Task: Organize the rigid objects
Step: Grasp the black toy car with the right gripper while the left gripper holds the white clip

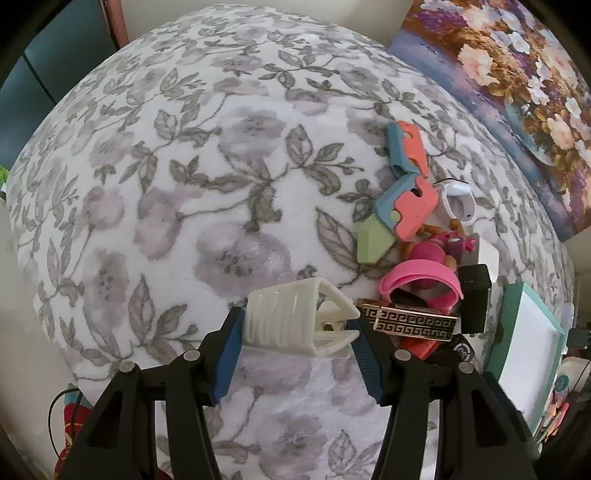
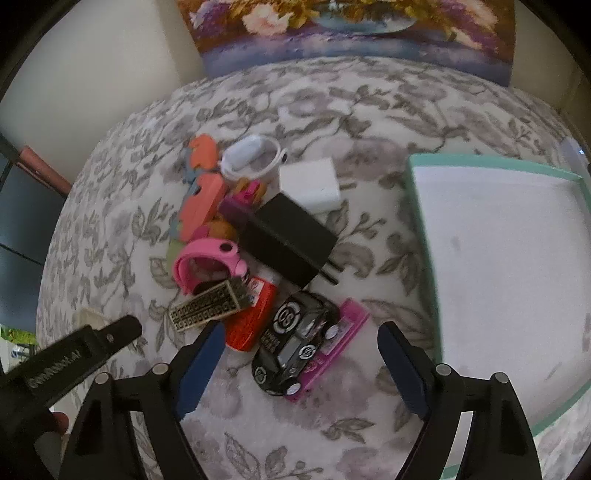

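My left gripper is shut on a white hair claw clip, held over the floral blanket. To its right lies a pile: coral-and-blue foam puzzle pieces, a pink bracelet, a gold-and-black patterned box and a black charger. My right gripper is open, with a black toy car on a pink card between its fingers. A teal-rimmed white tray lies to the right. The left gripper's arm shows at the left of the right wrist view.
The pile also holds a white ring-shaped case, a white cube adapter, the black charger, the pink bracelet, the patterned box and a red item. A flower painting leans on the wall behind.
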`<control>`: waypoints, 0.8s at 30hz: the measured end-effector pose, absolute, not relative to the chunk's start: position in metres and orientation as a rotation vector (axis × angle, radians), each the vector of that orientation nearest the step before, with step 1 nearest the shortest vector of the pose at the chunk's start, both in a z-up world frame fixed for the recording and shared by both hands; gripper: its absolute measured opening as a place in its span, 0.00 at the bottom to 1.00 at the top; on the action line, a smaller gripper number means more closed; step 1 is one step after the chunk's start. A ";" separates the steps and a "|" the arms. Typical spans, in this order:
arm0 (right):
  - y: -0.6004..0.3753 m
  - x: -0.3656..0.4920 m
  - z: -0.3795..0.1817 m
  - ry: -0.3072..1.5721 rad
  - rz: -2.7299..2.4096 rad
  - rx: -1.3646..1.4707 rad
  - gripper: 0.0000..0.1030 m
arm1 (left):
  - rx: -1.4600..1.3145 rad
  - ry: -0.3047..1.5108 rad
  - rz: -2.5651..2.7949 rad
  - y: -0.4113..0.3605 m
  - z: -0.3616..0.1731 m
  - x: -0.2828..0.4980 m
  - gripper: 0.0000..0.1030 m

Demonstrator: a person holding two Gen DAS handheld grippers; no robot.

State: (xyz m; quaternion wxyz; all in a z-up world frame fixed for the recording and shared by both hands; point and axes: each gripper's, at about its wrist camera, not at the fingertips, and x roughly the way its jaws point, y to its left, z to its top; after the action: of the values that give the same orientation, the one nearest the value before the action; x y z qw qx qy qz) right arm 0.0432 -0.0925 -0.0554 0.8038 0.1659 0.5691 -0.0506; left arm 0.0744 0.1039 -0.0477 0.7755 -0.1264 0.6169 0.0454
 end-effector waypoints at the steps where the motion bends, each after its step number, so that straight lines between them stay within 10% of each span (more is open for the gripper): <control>1: -0.091 0.044 -0.059 1.229 -0.103 0.362 0.83 | -0.275 1.335 0.096 0.101 -0.047 0.071 0.57; 24: -0.092 0.039 -0.064 1.203 -0.062 0.466 0.38 | -0.283 1.323 0.067 0.087 -0.041 0.069 0.57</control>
State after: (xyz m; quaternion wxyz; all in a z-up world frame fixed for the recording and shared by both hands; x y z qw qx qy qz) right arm 0.0394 -0.0925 -0.0639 0.7985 0.2171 0.5607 -0.0289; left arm 0.0691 0.0868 -0.0407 0.7791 -0.1311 0.6122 0.0311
